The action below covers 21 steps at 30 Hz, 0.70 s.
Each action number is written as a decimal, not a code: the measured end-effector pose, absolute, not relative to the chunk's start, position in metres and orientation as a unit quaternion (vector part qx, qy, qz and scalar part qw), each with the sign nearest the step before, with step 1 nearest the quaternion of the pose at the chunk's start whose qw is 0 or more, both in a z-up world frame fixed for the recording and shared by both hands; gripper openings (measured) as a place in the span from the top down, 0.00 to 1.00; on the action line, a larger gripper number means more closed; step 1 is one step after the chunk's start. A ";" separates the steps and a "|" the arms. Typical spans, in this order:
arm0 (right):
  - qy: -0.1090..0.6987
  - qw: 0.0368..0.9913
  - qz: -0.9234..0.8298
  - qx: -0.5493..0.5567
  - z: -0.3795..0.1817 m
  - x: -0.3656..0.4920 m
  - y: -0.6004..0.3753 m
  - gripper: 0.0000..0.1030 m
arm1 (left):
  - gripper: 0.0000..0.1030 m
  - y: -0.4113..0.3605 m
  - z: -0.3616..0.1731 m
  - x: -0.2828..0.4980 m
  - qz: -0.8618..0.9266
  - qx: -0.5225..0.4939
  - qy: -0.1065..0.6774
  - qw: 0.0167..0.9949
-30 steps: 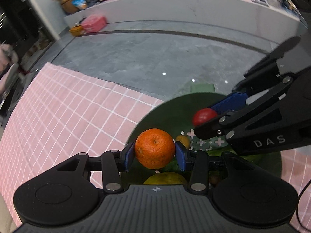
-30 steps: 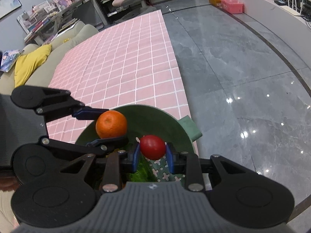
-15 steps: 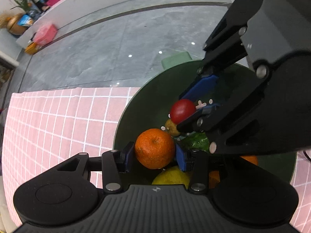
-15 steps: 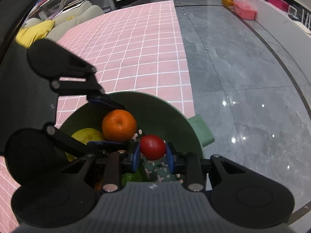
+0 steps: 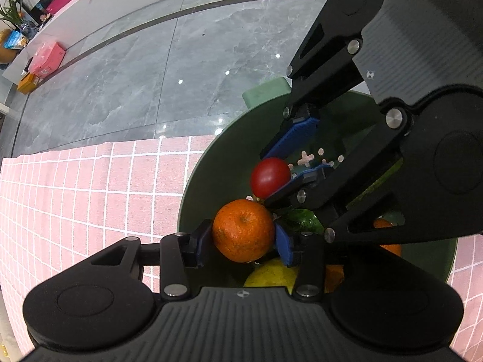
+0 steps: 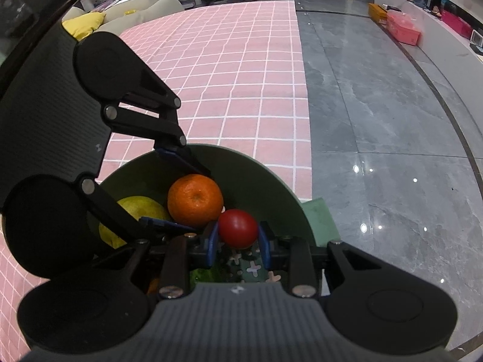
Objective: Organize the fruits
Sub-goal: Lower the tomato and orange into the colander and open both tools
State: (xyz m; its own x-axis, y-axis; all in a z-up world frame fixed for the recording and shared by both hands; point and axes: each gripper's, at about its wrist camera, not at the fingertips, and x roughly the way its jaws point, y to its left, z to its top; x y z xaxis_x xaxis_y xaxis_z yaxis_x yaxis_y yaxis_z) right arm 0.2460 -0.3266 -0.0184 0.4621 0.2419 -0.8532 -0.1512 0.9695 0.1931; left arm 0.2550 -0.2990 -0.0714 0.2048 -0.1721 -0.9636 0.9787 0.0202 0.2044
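Observation:
My left gripper (image 5: pixel 244 241) is shut on an orange mandarin (image 5: pixel 243 230) and holds it inside the dark green bowl (image 5: pixel 205 181). My right gripper (image 6: pixel 238 242) is shut on a small red tomato (image 6: pixel 238 228), also over the bowl (image 6: pixel 271 181). The two fruits nearly touch. The mandarin also shows in the right wrist view (image 6: pixel 195 199), the tomato in the left wrist view (image 5: pixel 269 176). In the bowl lie a yellow-green fruit (image 6: pixel 137 211), a green vegetable (image 5: pixel 302 223), more oranges (image 5: pixel 389 246) and a patterned cloth (image 6: pixel 250 264).
The bowl stands at the edge of a pink checked cloth (image 6: pixel 235 90), next to the grey tiled floor (image 6: pixel 392 150). A light green handle (image 6: pixel 321 220) sticks out of the bowl. A pink box (image 6: pixel 403 30) sits far off by the wall.
Both grippers have come down and closer over the bowl, each still holding its fruit. The mandarin and the tomato now sit closer together and lower in the bowl.

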 end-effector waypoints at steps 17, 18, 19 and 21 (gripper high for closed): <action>0.488 0.859 0.106 0.114 0.009 0.243 -0.350 0.56 | 0.24 -0.294 -0.029 0.250 -0.472 0.465 0.396 0.635; 0.485 0.860 0.105 0.115 0.012 0.243 -0.350 0.56 | 0.24 -0.293 -0.025 0.249 -0.472 0.465 0.394 0.637; 0.483 0.862 0.105 0.116 0.015 0.242 -0.350 0.56 | 0.24 -0.291 -0.021 0.247 -0.471 0.467 0.392 0.638; 0.477 0.865 0.105 0.115 0.022 0.240 -0.349 0.56 | 0.24 -0.288 -0.012 0.242 -0.467 0.474 0.385 0.640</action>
